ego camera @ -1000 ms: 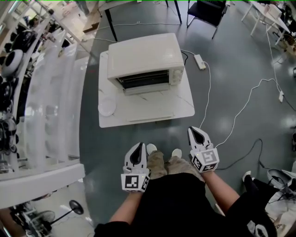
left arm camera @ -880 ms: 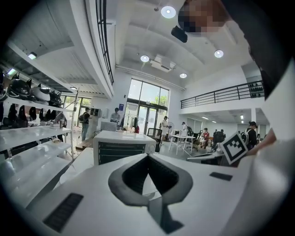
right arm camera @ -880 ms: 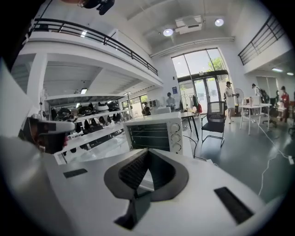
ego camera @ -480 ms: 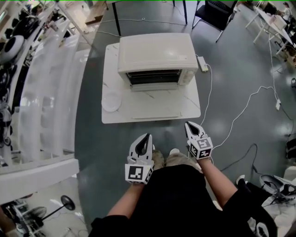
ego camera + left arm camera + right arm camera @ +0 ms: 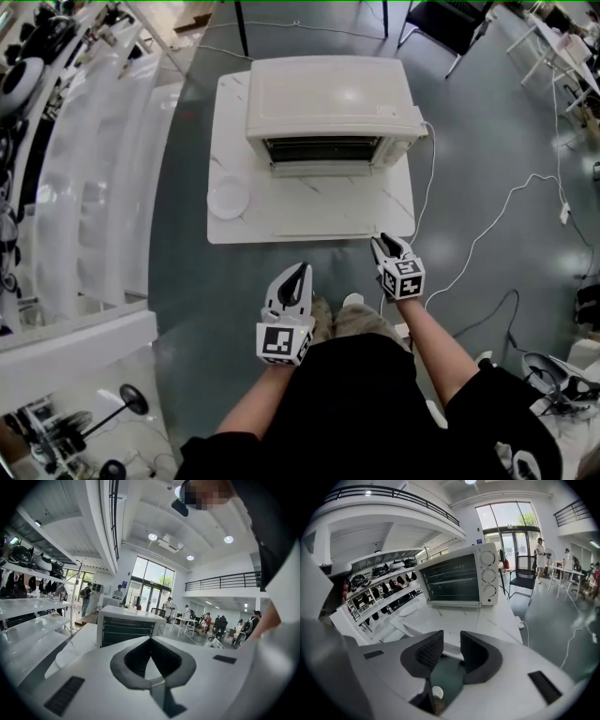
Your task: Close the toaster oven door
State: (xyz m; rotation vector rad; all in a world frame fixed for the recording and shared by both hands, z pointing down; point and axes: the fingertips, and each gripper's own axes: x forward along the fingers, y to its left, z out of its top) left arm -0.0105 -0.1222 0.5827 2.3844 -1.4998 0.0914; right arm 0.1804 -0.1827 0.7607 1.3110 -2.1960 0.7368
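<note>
A cream toaster oven (image 5: 333,105) stands on a low white marble table (image 5: 309,220). Its front (image 5: 323,150) shows dark racks, and the door (image 5: 323,170) seems folded down as a pale strip below them. The oven (image 5: 459,576) fills the middle of the right gripper view, with three knobs at its right side. My right gripper (image 5: 387,242) hovers at the table's near right edge; its jaws have just been opening and stand open with nothing between them (image 5: 451,637). My left gripper (image 5: 300,270) is shut and empty, short of the table, pointing at the oven (image 5: 126,627).
A white plate (image 5: 228,199) lies on the table left of the oven. White shelves (image 5: 94,187) with helmets run along the left. A power cord (image 5: 487,225) trails over the floor at the right. A dark chair (image 5: 450,23) stands behind the table.
Both grippers have moved forward toward the table, the right one further and lower. The right jaws went from shut to open. The oven now sits nearer the view's centre.
</note>
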